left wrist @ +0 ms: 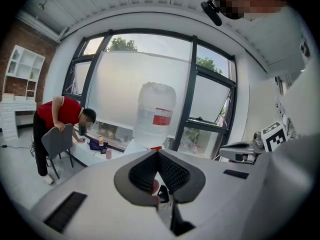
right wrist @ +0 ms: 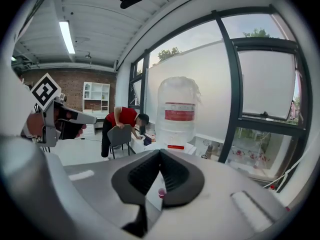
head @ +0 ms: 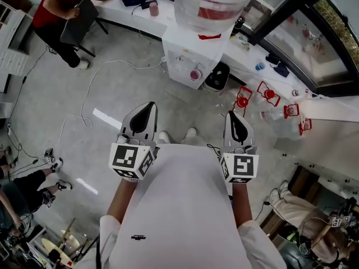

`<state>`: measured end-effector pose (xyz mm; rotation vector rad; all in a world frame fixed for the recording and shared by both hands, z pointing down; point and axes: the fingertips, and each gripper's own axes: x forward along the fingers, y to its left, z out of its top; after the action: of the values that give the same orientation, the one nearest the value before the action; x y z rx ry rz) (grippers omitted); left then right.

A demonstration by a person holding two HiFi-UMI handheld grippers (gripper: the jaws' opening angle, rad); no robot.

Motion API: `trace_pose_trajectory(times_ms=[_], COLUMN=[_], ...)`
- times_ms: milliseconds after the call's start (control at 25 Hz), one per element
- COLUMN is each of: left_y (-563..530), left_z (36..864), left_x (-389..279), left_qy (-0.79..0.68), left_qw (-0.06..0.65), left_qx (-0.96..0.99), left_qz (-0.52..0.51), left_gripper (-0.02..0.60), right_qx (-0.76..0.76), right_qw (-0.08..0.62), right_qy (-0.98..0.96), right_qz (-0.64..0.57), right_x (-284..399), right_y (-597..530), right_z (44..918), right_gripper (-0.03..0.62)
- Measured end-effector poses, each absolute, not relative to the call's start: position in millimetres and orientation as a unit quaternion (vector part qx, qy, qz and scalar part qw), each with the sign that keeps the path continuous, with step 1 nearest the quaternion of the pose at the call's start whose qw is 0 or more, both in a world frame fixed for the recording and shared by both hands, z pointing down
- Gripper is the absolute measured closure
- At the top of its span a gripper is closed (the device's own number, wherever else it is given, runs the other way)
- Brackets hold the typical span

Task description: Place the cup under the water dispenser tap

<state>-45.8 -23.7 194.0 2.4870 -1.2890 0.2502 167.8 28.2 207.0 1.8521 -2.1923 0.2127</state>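
Observation:
A small pink cup (head: 195, 74) stands in the front recess of the white water dispenser (head: 182, 49), beneath the big clear bottle (head: 210, 4). Both grippers are held close to the person's body, well short of the dispenser and pointing toward it. My left gripper (head: 150, 106) is shut with nothing between its pads. My right gripper (head: 231, 115) is shut and empty as well. In the right gripper view the cup (right wrist: 161, 193) shows through the gap below the closed tips (right wrist: 160, 151). In the left gripper view the cup (left wrist: 155, 187) peeks through the same gap, with the bottle (left wrist: 155, 114) above.
A person in a red shirt (head: 59, 4) leans over a white counter (head: 120, 13) beside a grey chair (head: 78, 24). A white cable (head: 90, 94) loops across the floor. A black bin (head: 217, 77) stands right of the dispenser, with red-framed items (head: 269, 94) further right.

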Motion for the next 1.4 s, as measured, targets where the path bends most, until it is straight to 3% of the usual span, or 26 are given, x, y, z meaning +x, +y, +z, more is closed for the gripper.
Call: trace_pose_trajectory(times_ms=[520, 720, 1160, 1400], left_y=[-18.5, -15.0, -10.9, -11.6], left_z=[186.5, 188.0, 186.6, 182.9], left_x=[-46.3, -42.3, -39.1, -27.4], left_qy=[-0.448, -0.446, -0.446, -0.435], left_qw=[0.161, 0.161, 0.179, 0.175], left_qx=[0.875, 0.875, 0.873, 0.880], left_qz=[0.089, 0.094, 0.079, 0.076], left_gripper=[0.575, 0.575, 0.575, 0.575], right_qx=[0.629, 0.604, 0.601, 0.570], right_qw=[0.097, 0.124, 0.065, 0.090], right_qy=[-0.768, -0.787, -0.787, -0.810], right_qz=[0.071, 0.027, 0.118, 0.099], right_x=[160.4, 140.5, 136.8, 128.7], right_y=[27.4, 30.5, 27.6, 33.4], right_z=[190.4, 181.6, 189.1, 190.3], right_gripper=[0.583, 0.583, 0.583, 0.583])
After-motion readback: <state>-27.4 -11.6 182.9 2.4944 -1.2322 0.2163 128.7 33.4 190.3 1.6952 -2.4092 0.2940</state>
